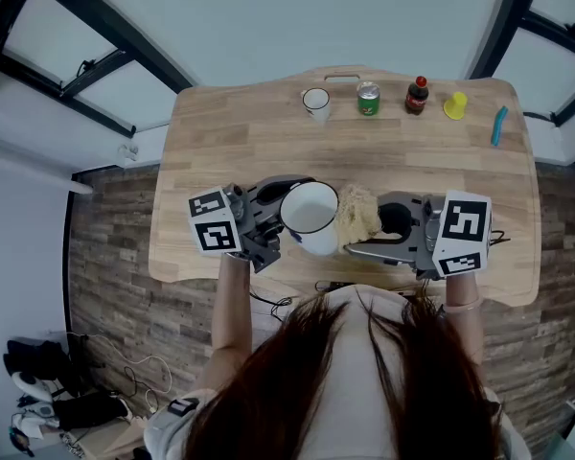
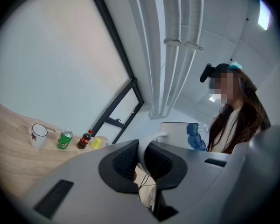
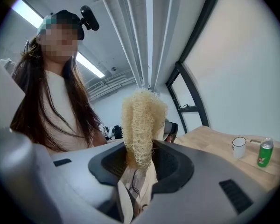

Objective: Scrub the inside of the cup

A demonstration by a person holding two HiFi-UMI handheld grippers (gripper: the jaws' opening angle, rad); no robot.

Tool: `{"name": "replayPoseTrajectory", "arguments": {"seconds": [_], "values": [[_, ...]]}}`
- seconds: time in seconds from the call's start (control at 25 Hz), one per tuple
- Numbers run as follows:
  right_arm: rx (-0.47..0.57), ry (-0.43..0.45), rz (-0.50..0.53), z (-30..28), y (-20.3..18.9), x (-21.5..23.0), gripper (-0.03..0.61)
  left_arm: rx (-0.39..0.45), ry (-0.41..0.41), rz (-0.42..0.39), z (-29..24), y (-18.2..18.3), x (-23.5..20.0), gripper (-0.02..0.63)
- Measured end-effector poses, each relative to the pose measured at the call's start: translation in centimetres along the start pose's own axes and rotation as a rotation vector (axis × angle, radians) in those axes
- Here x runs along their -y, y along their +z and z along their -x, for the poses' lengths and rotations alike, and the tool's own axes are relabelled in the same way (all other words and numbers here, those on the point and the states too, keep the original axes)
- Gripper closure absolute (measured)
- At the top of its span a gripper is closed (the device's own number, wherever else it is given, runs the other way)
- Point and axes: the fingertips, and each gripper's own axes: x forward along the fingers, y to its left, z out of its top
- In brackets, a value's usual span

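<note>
Left gripper (image 2: pixel 141 161) is clamped on the handle of the white cup (image 1: pixel 310 217), holding it raised above the near edge of the bench (image 1: pixel 220 151), mouth up, so that the loofah scrubber (image 3: pixel 141 120) pinched in my right gripper (image 3: pixel 139 161), just beside the rim, can go in.

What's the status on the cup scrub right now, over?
Left gripper shut on handle of white dark-rimmed enamel cup. Right gripper shut on pale fibrous loofah scrubber. Scrubber beside cup's rim, not inside yet. Nothing between them.
</note>
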Motion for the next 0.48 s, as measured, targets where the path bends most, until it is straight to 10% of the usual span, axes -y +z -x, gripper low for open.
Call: {"name": "replayPoseTrajectory", "arguments": {"seconds": [0.48], "values": [[0.047,0.147,-0.033,-0.1,0.7,-2.2,0.428,-0.024,-0.203,0.039,-0.6,-0.4,3.0,0.584]]}}
